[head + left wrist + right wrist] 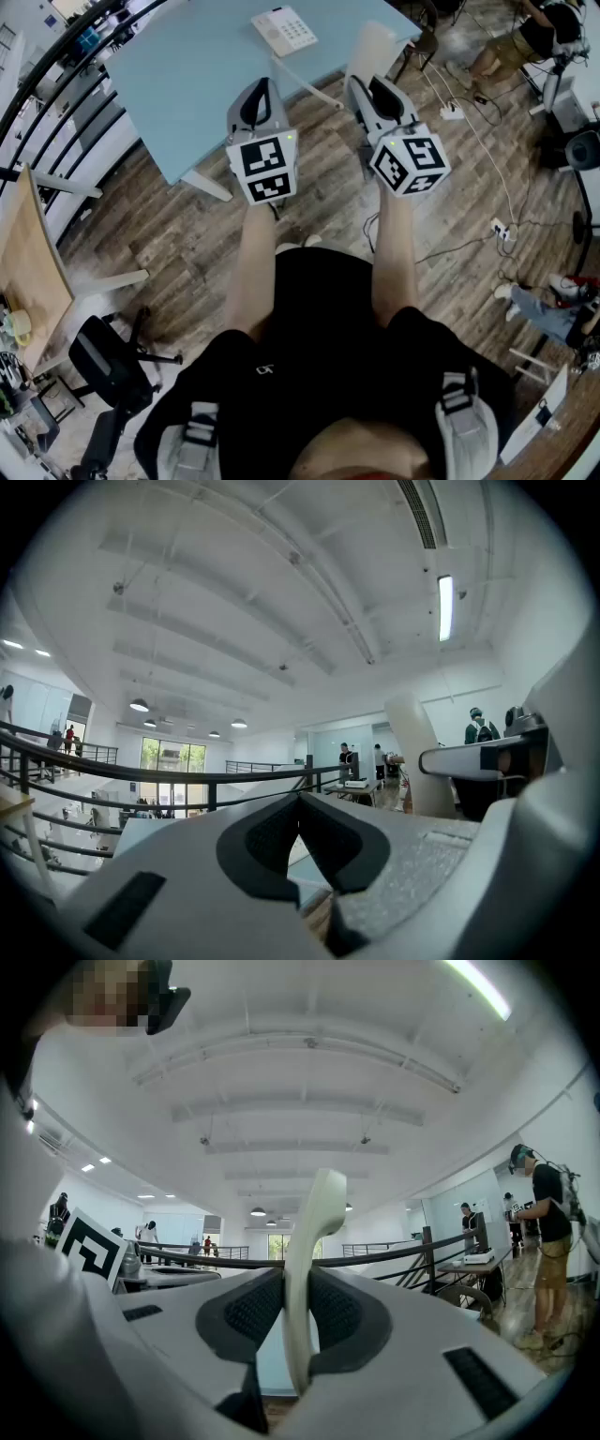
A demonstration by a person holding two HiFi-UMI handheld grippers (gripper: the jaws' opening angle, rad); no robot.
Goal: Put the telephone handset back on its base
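The blue bench (187, 84) fills the upper left of the head view. You stand back from its near edge with both tools raised over the wooden floor (187, 244). Your right hand-held gripper (298, 1316) pinches the cream telephone handset (305, 1241) between its pads, and the handset stands upright, rising above the jaws. Your left hand-held gripper (300, 803) is pressed together with nothing in it. The telephone base (284, 31) lies at the top centre of the frame, on the bench, well apart from the handset. You seem to be in the carrying step. Next you would need to reach across the bench, turn the handset flat and line it up over the base before easing the grip.
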